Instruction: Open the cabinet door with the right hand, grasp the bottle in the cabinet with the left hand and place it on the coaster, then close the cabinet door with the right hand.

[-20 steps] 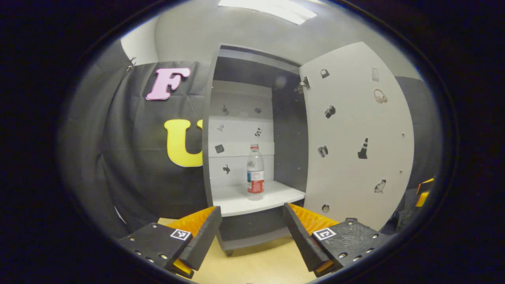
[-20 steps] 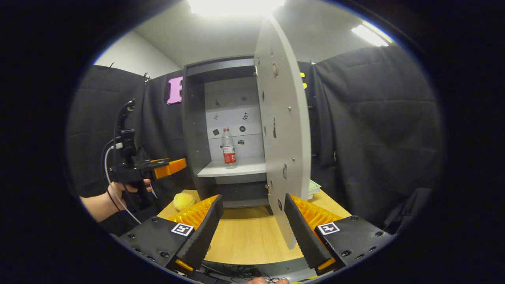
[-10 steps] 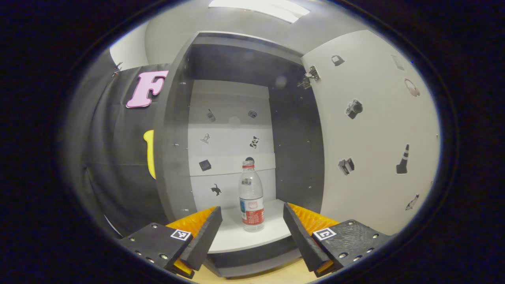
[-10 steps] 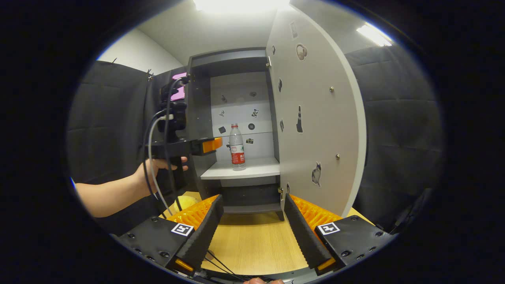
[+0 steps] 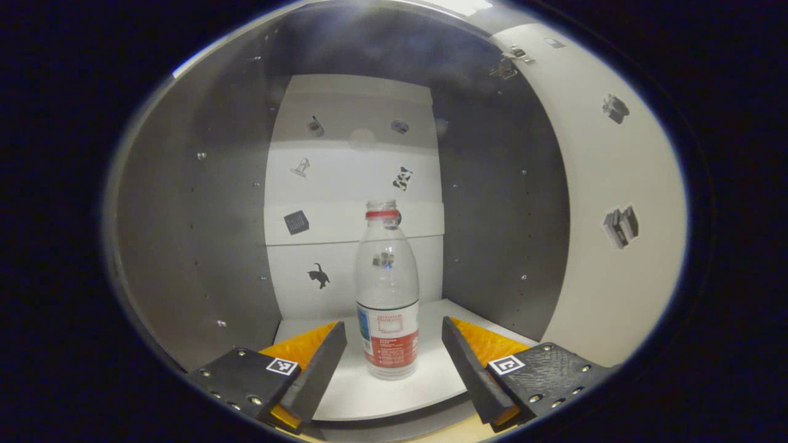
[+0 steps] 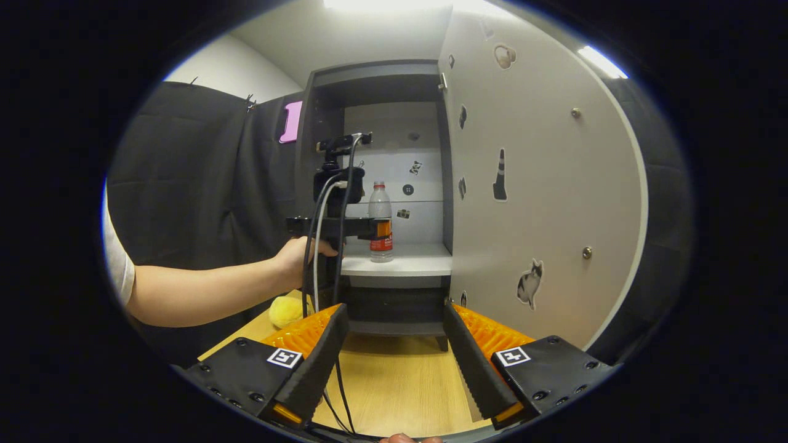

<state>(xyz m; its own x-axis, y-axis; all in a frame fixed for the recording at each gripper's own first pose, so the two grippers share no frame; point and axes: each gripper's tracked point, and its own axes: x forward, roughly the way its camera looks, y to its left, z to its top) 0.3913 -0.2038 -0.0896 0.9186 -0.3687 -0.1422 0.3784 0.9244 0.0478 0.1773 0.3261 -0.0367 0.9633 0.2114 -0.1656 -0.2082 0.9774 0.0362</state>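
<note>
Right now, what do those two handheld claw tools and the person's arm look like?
Each claw has two wedge-shaped fingers with ribbed inner faces, set on black blocks studded with screws and carrying small square black-and-white markers: the left claw, the right claw. Seen from the right gripper view, the left tool is black with looping cables. The arm is bare below a short white sleeve.

clear bottle (image 5: 387, 289) with red cap and label, grey cabinet (image 5: 197, 234), white shelf (image 5: 394, 394)

The left gripper view looks from close range straight into the cabinet (image 5: 184, 246); the right gripper view faces it from farther back over the counter (image 6: 394, 375). Both share the bottle (image 5: 387, 295) (image 6: 381, 221).
</note>
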